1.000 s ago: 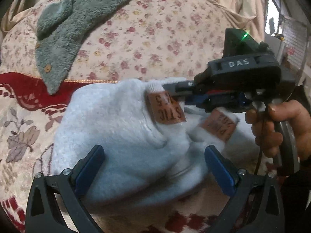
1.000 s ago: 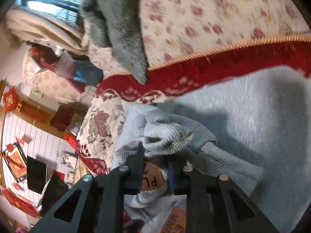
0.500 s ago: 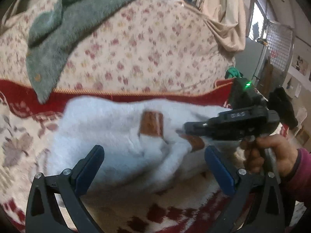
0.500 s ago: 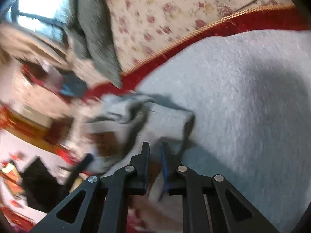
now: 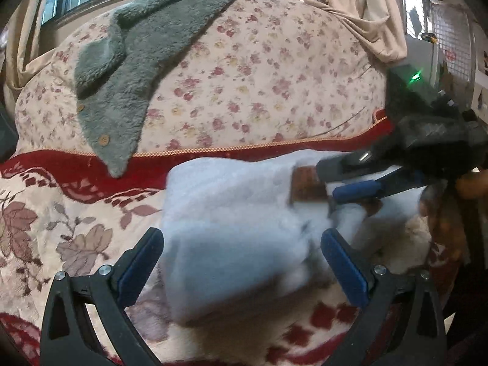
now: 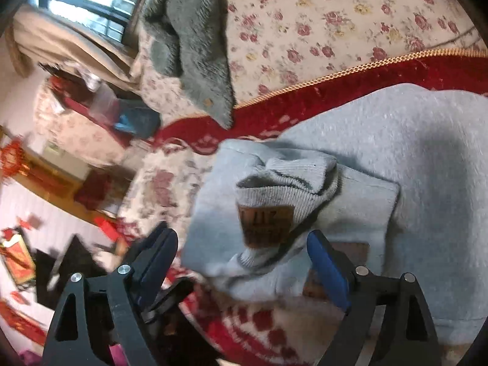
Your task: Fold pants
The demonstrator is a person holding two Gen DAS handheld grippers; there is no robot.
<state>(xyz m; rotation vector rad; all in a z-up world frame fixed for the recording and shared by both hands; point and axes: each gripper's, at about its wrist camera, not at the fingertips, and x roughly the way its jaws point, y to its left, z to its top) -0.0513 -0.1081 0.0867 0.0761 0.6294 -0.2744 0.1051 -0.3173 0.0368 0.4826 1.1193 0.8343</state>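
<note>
Both tongs stand released: the left gripper [image 5: 242, 248] and right gripper [image 6: 242, 257] each straddle the grey pants [image 6: 411, 152] without clamping. The pants lie bunched on the patterned sofa cover [image 5: 61, 222], cuffs [image 6: 292, 183] folded over. Judged step: mid-fold. Next: regrip an edge and flatten.
</note>
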